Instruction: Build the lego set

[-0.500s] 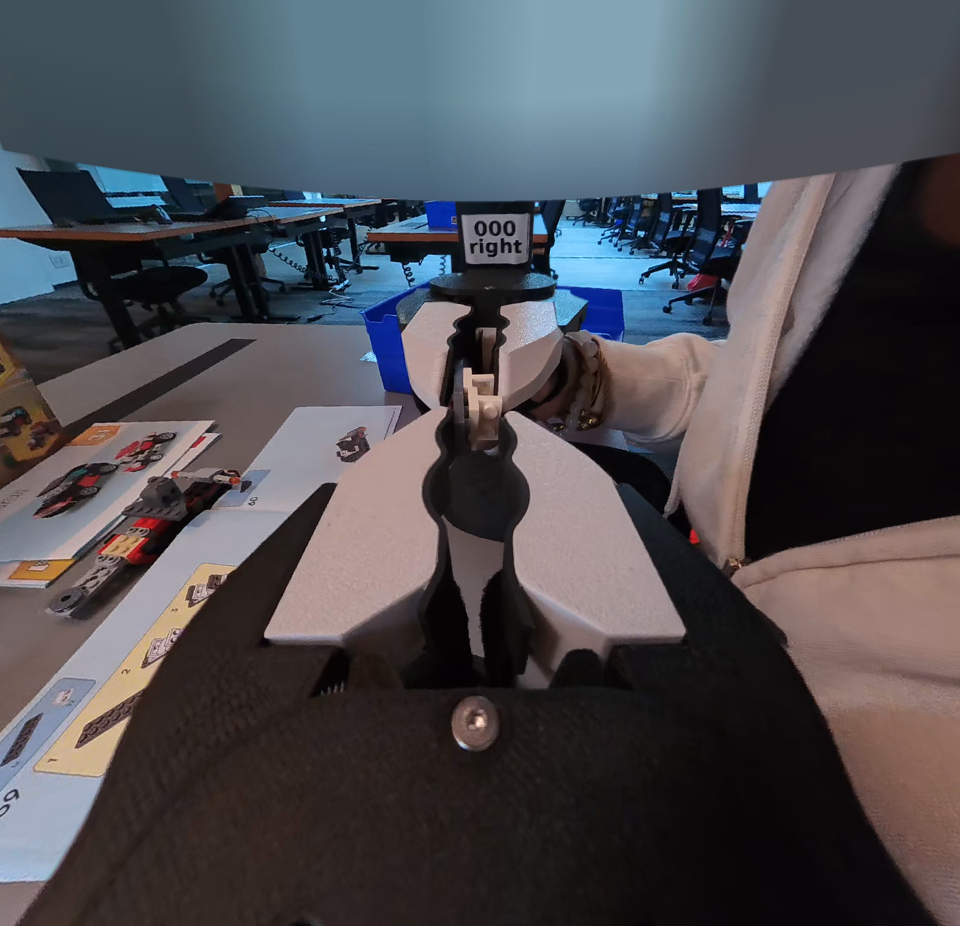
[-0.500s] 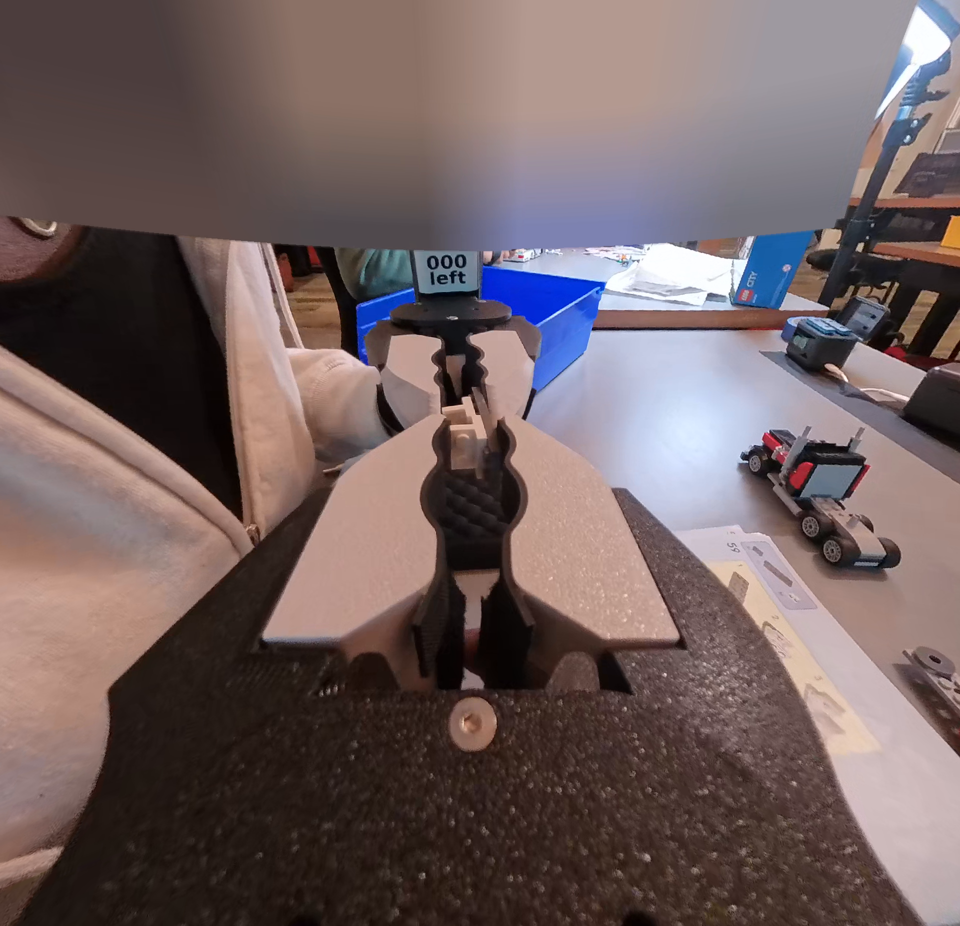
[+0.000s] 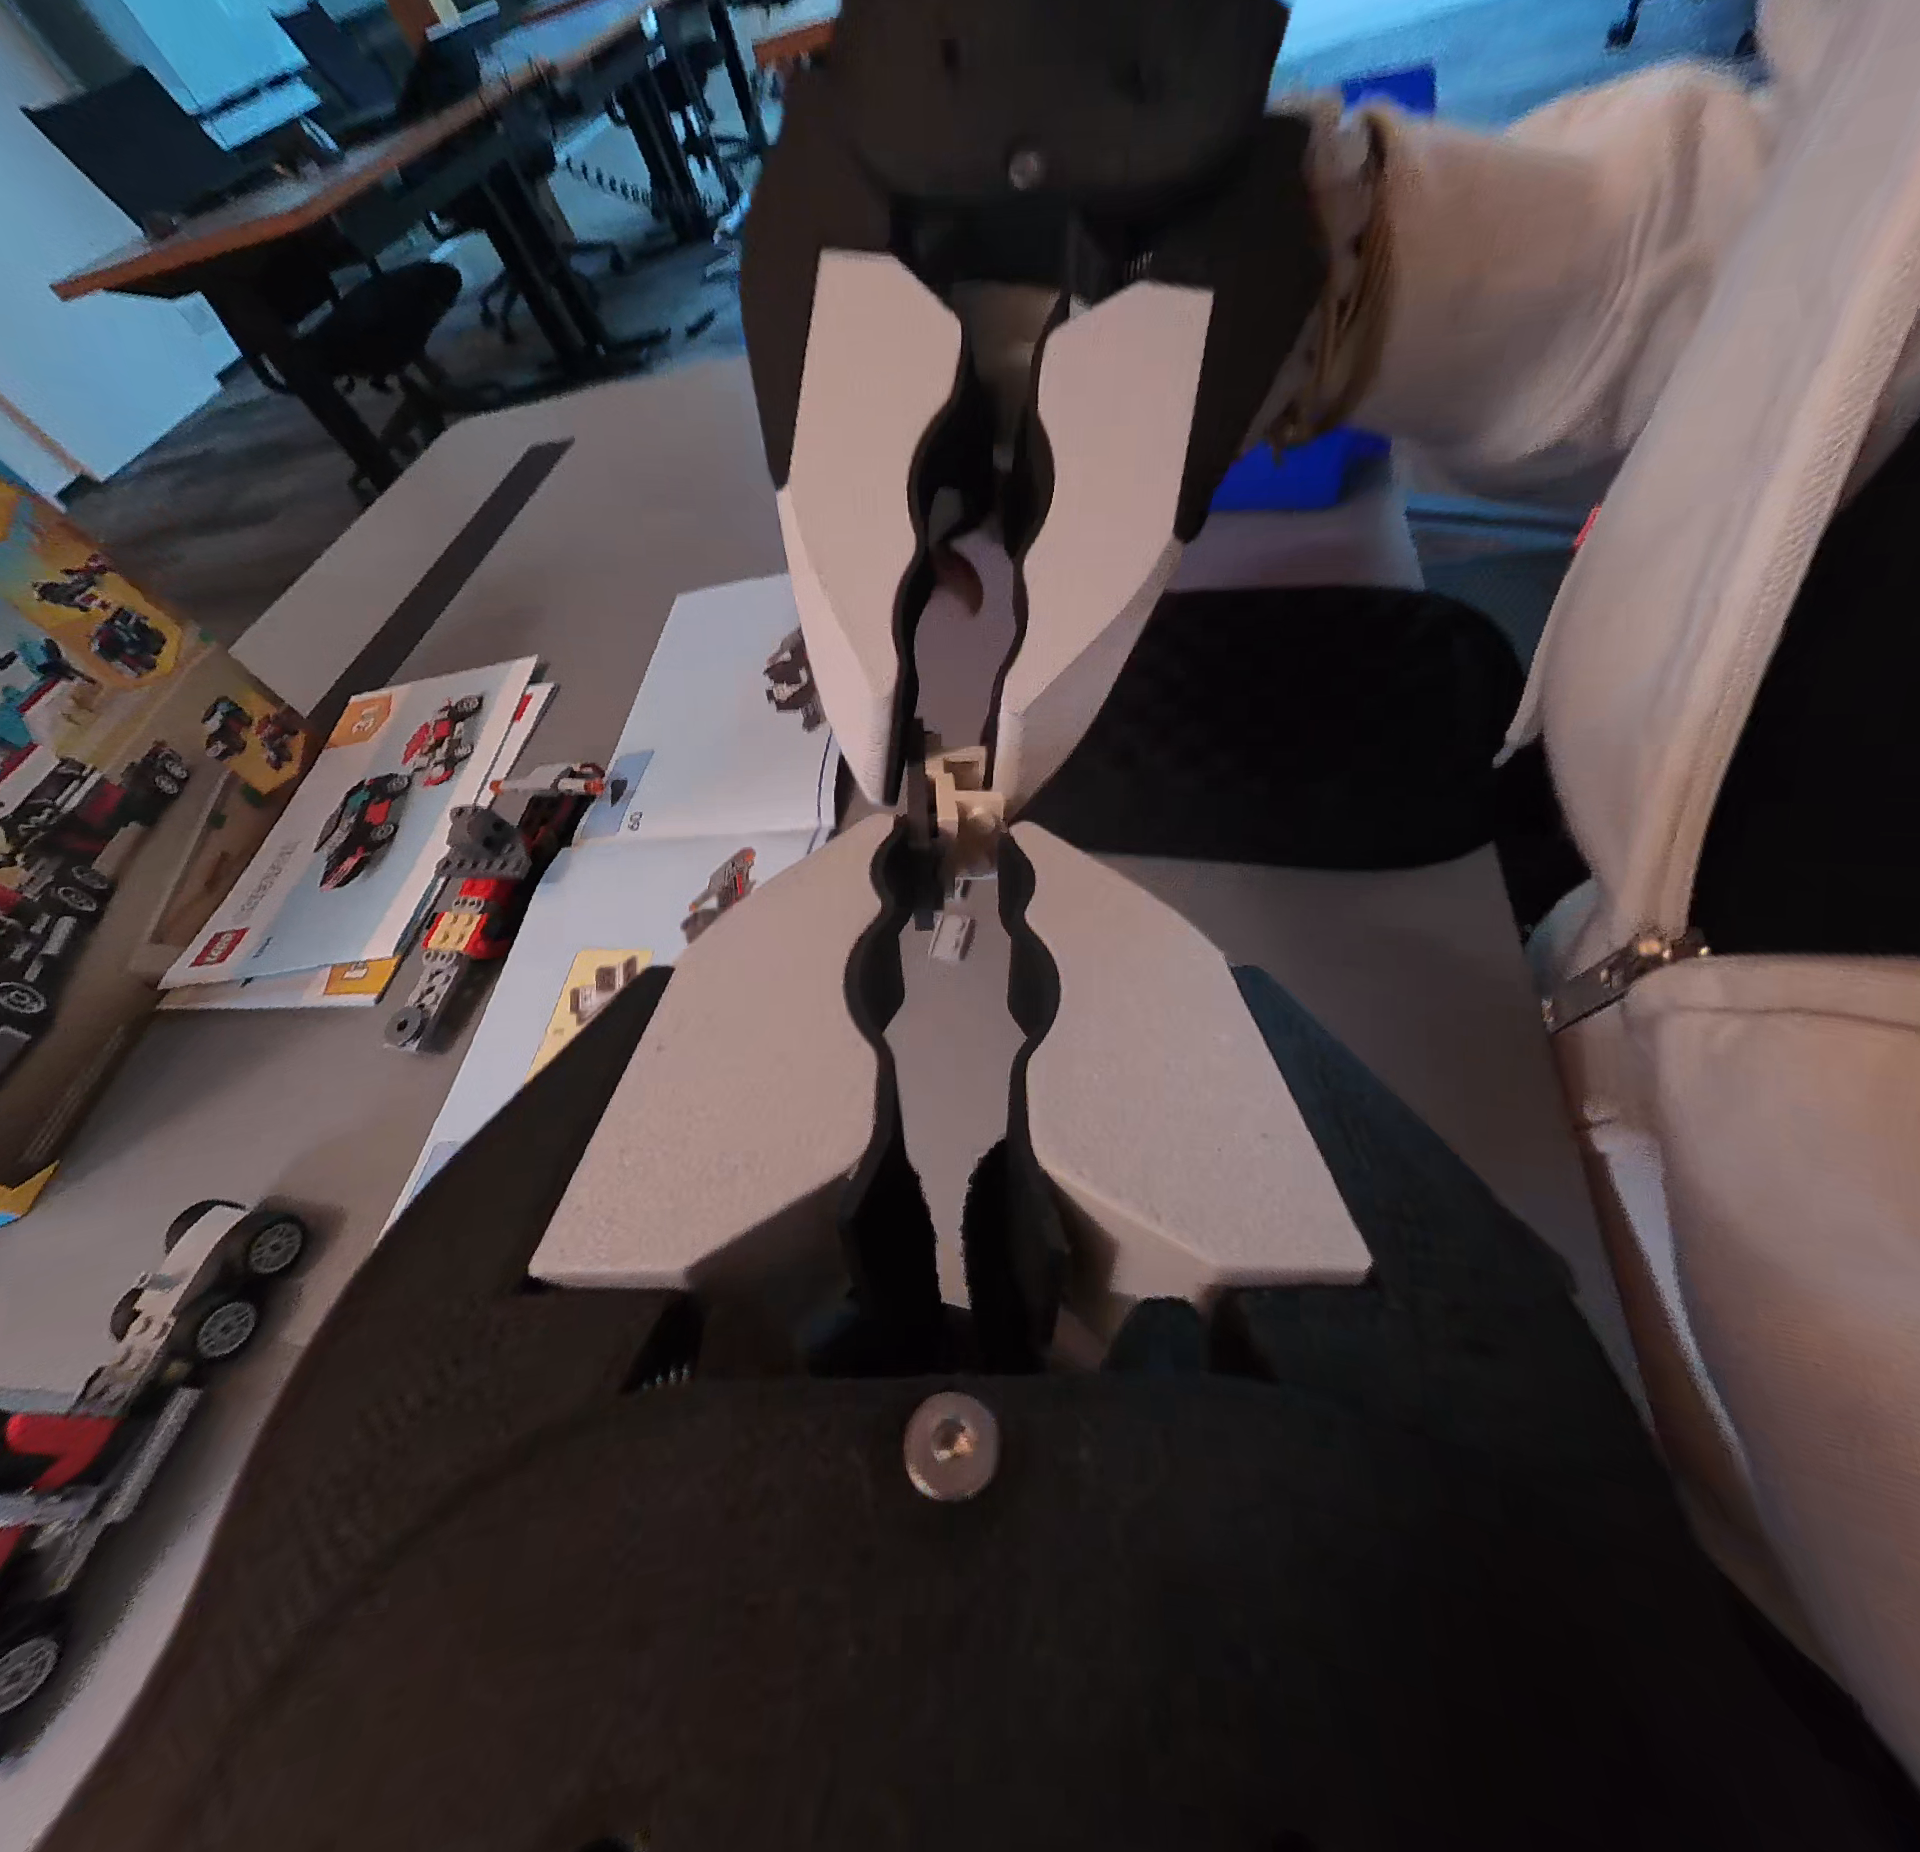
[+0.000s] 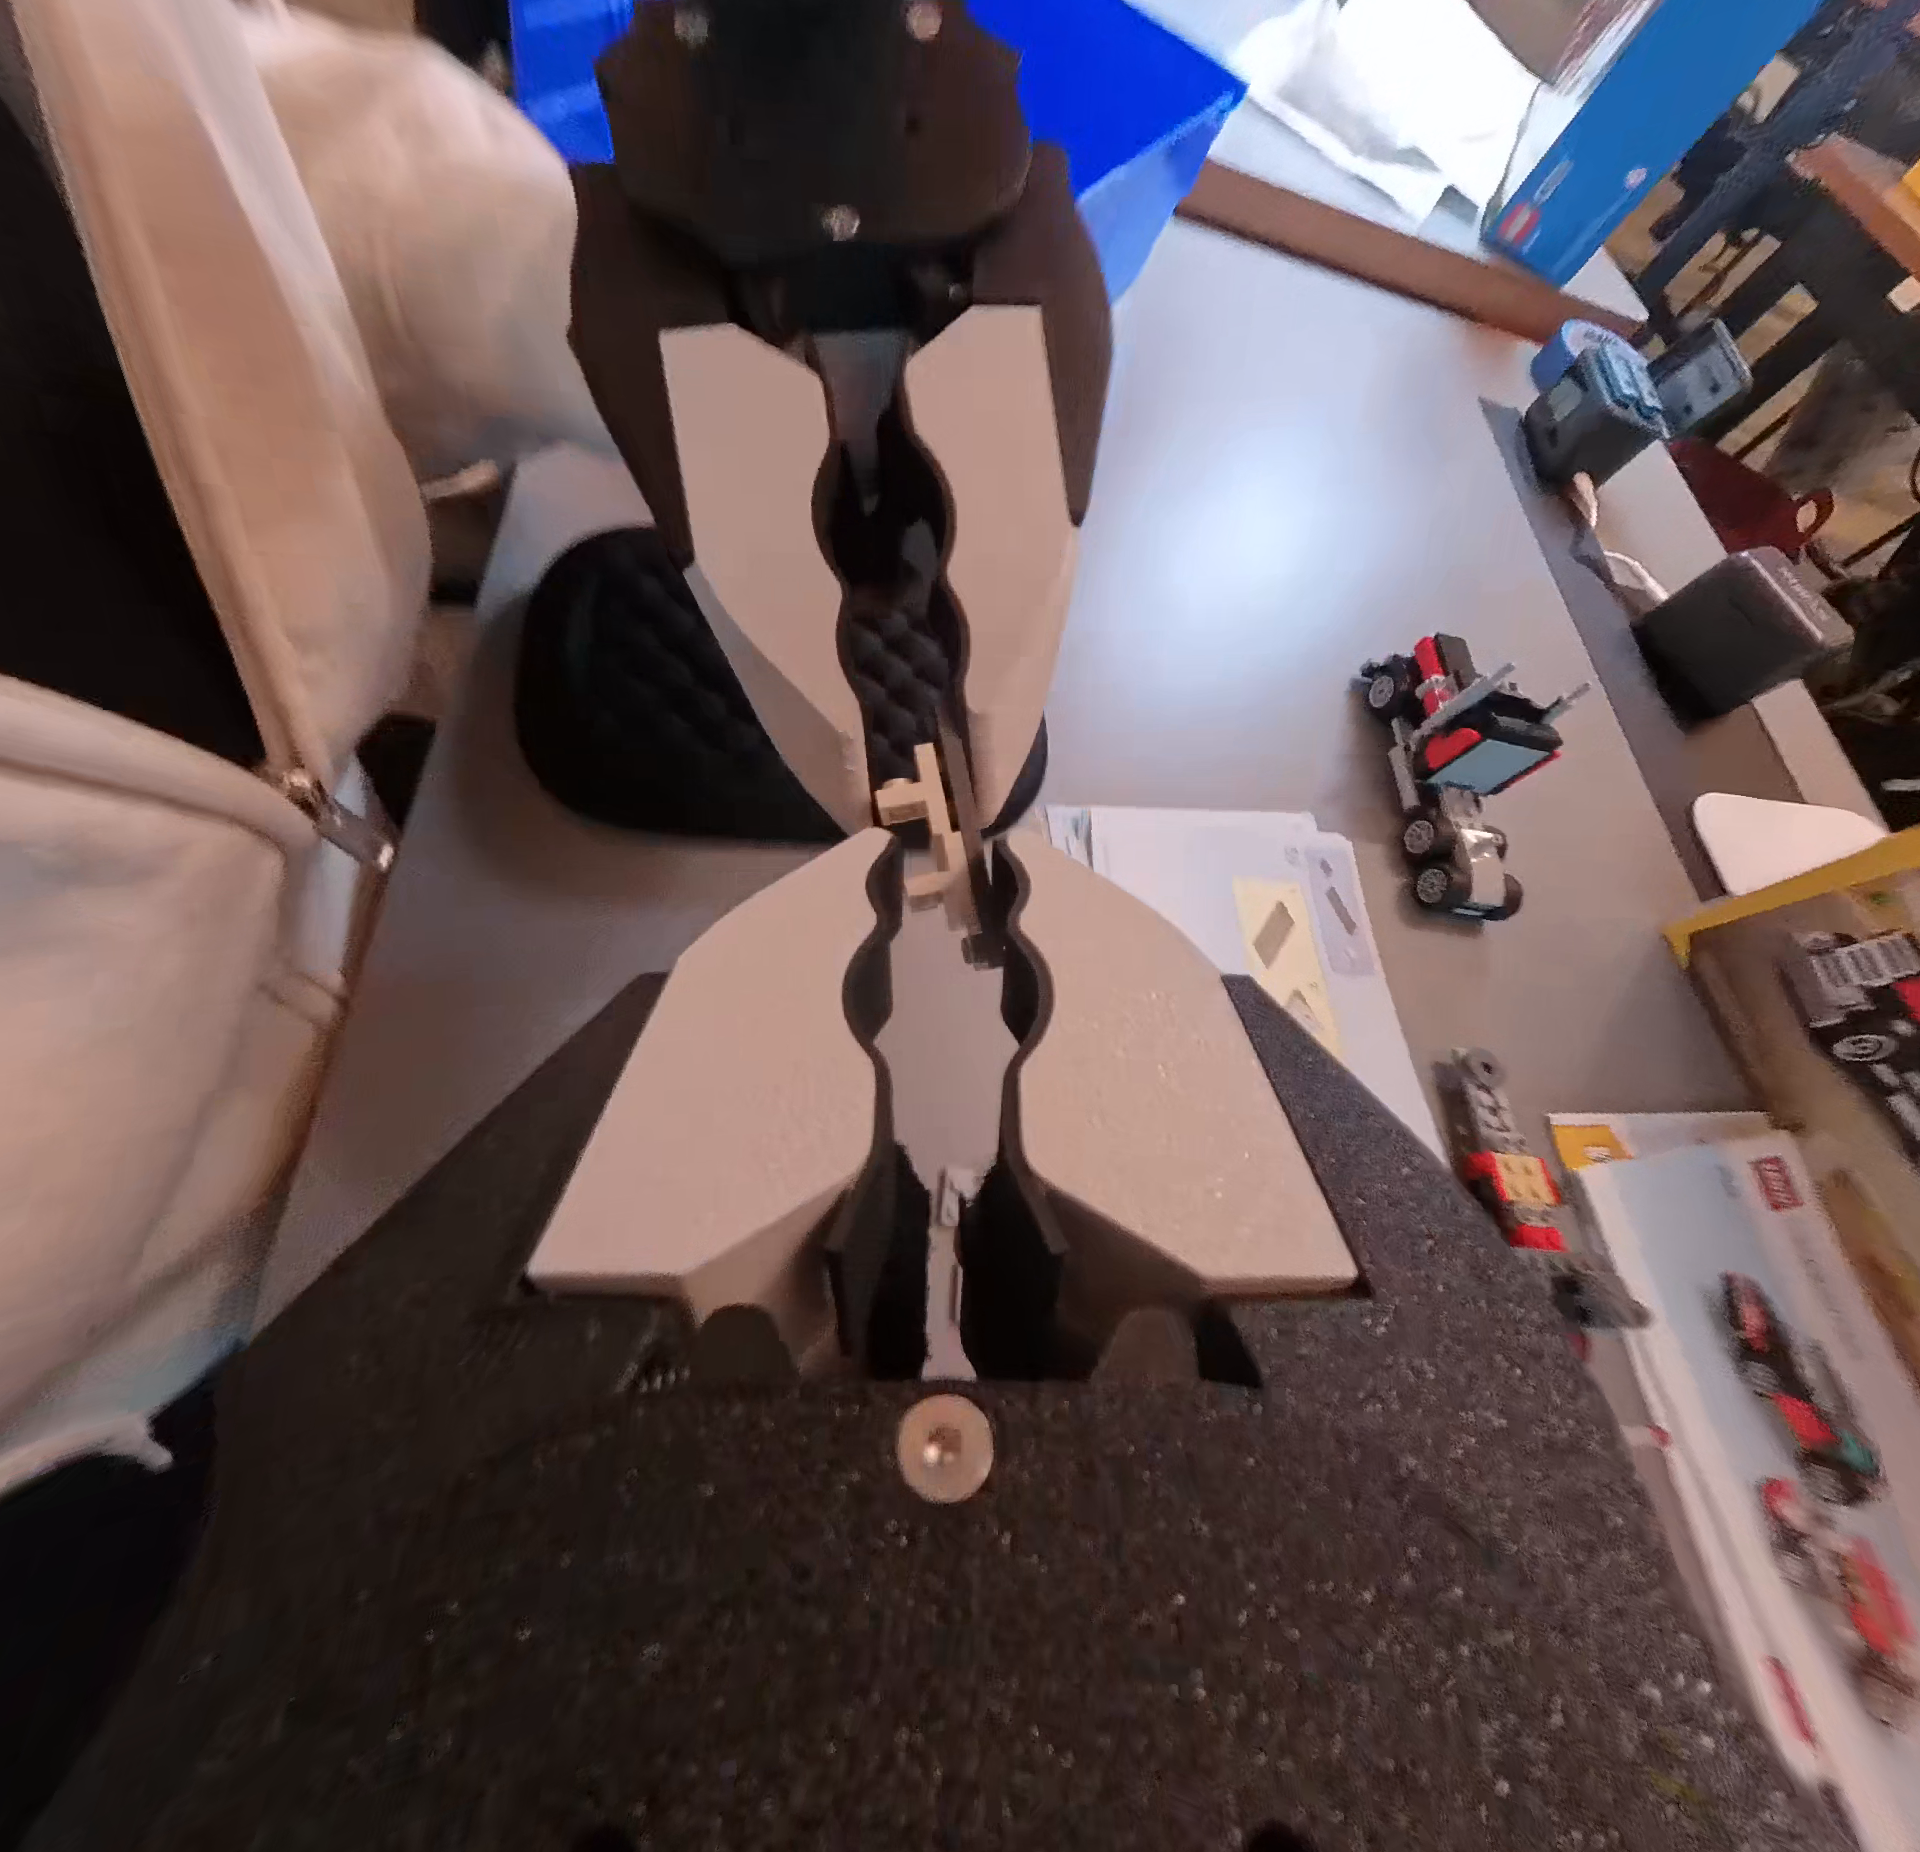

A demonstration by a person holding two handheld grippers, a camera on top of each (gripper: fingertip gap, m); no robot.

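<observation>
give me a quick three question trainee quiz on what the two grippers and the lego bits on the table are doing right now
1. True or false: the left gripper and right gripper meet tip to tip over the grey table.
2. What sits pinched between their tips?
A. a red wheel
B. a small beige lego piece with a thin dark plate
C. a blue bin
3. Fill in: the finished red and black lego truck stands on the table ____ from both grippers.

Key:
1. True.
2. B, the small beige lego piece against the thin dark plate; exactly which gripper clamps which part is hard to tell.
3. Apart.
</observation>
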